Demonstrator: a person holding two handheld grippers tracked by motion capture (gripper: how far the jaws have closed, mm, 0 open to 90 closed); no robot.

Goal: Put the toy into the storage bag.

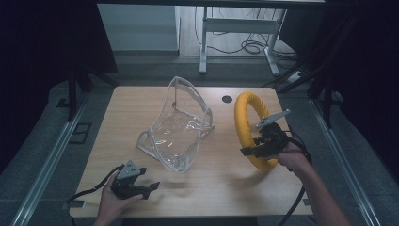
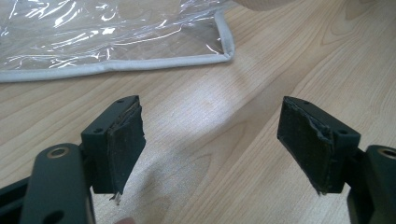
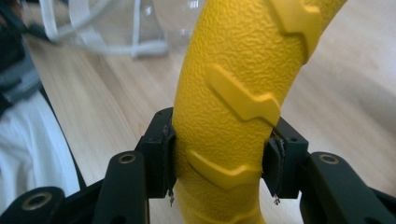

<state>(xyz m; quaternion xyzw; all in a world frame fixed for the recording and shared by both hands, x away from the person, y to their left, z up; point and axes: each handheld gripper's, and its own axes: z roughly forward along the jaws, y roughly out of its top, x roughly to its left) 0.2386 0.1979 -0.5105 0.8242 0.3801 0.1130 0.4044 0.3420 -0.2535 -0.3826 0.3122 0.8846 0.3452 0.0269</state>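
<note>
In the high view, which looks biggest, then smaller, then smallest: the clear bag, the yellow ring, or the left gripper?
1. Clear bag
2. Yellow ring
3. Left gripper, though it sits nearer the camera, so it may look bigger than it is.

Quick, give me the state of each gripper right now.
Left gripper: open, jaws wide apart, nothing between them.
Right gripper: shut on the yellow ring.

The light wooden tabletop (image 1: 221, 188) with a small dark round hole (image 1: 227, 99) near its far edge carried a clear plastic pouch with pale grey piping (image 1: 176, 125), standing open near the middle; the textured yellow ring (image 1: 245, 123) rose upright just to its right
</note>
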